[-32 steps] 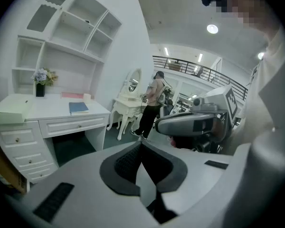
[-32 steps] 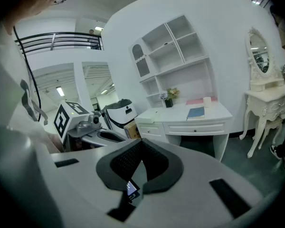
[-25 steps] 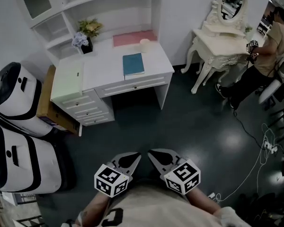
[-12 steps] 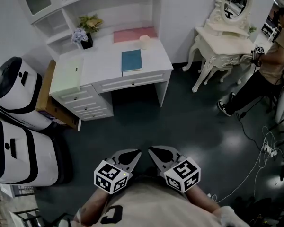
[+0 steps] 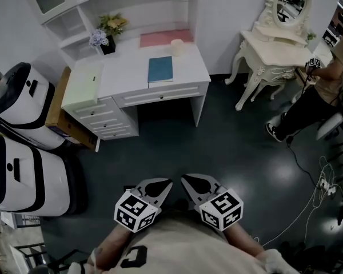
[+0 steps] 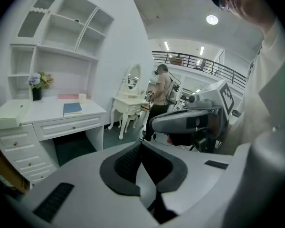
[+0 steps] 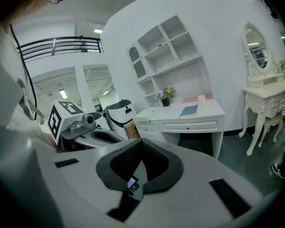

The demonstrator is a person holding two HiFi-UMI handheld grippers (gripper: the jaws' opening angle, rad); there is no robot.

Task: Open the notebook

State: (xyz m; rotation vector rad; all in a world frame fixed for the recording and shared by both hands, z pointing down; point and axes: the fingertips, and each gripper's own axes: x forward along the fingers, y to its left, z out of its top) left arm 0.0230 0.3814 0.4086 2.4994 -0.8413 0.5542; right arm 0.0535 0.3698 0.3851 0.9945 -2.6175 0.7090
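A closed teal notebook point(image 5: 160, 69) lies flat near the front edge of a white desk point(image 5: 188, 79) far ahead of me; it also shows small in the left gripper view as the notebook point(image 6: 72, 109) and in the right gripper view as the notebook point(image 7: 189, 110). My left gripper point(image 5: 168, 182) and right gripper point(image 5: 184, 180) are held close to my chest, side by side, well short of the desk. Both have their jaws shut with nothing between them.
The desk carries a flower vase point(image 5: 107, 44), a pink mat point(image 5: 165, 37), a cup point(image 5: 177, 47) and a pale green box point(image 5: 82, 85). White cases point(image 5: 23, 153) stand at left. A dressing table point(image 5: 277, 47) and a person point(image 5: 326, 84) are at right. Cables point(image 5: 317, 181) trail on the dark floor.
Desk and room have slid slightly in the head view as I moved nearer; the person at right has shifted. Both grippers keep the same pose at my chest.
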